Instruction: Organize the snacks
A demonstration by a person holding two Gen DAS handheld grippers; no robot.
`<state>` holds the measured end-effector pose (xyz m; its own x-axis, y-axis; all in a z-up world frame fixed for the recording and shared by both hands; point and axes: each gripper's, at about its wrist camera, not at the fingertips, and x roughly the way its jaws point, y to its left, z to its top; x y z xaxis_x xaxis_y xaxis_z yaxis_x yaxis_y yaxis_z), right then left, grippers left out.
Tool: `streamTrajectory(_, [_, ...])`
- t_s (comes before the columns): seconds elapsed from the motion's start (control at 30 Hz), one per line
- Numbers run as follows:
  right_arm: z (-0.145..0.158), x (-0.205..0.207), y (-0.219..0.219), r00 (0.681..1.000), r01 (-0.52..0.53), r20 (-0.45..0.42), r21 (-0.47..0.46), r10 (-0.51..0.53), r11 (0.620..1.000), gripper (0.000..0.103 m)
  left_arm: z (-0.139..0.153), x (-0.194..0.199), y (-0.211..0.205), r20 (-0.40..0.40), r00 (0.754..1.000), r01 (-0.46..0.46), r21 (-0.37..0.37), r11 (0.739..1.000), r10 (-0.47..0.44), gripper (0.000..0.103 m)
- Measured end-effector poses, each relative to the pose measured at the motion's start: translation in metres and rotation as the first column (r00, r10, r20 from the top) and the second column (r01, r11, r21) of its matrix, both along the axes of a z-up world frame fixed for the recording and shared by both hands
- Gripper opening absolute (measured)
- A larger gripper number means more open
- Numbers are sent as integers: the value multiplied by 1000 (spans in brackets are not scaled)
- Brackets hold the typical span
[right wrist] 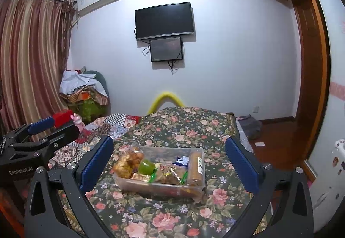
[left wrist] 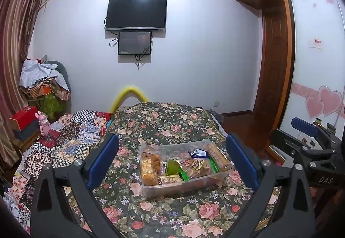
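A clear plastic box [left wrist: 148,189] full of snacks sits on a floral bedspread [left wrist: 163,212]. It holds a bag of golden puffs [left wrist: 149,165], a green jelly cup [left wrist: 172,167], wrapped sweets and a long biscuit roll [left wrist: 218,157]. The box also shows in the right wrist view [right wrist: 138,184], with the biscuit roll [right wrist: 195,168] at its right side. My left gripper [left wrist: 172,160] is open and empty, held back above the box. My right gripper [right wrist: 169,161] is open and empty, also short of the box. The right gripper also shows at the right in the left wrist view [left wrist: 306,141].
A patchwork quilt [left wrist: 71,138] lies left of the floral bedspread. A red box [left wrist: 23,116] and a pink toy [left wrist: 44,122] stand at the far left. A wardrobe [left wrist: 278,48] and wooden floor [left wrist: 241,123] are on the right.
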<state>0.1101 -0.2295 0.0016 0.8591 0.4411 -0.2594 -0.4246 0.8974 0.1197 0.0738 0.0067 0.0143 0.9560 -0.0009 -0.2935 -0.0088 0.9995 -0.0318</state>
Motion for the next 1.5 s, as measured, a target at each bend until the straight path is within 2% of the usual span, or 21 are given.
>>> streamTrajectory(0.6, [-2, -3, -2, 1000, 17, 1, -3, -17, 1000, 103, -5, 3, -4, -6, 1000, -11, 22, 1000, 11, 103])
streamTrajectory(1.13, [-3, -2, -1, 1000, 20, -6, -3, -20, 1000, 103, -8, 6, -4, -25, 999, 25, -8, 1000, -25, 103])
streamTrajectory(1.5, [-4, -2, -3, 1000, 21, -11, -1, -21, 1000, 103, -10, 6, -5, -33, 999, 25, 1, 1000, -25, 103])
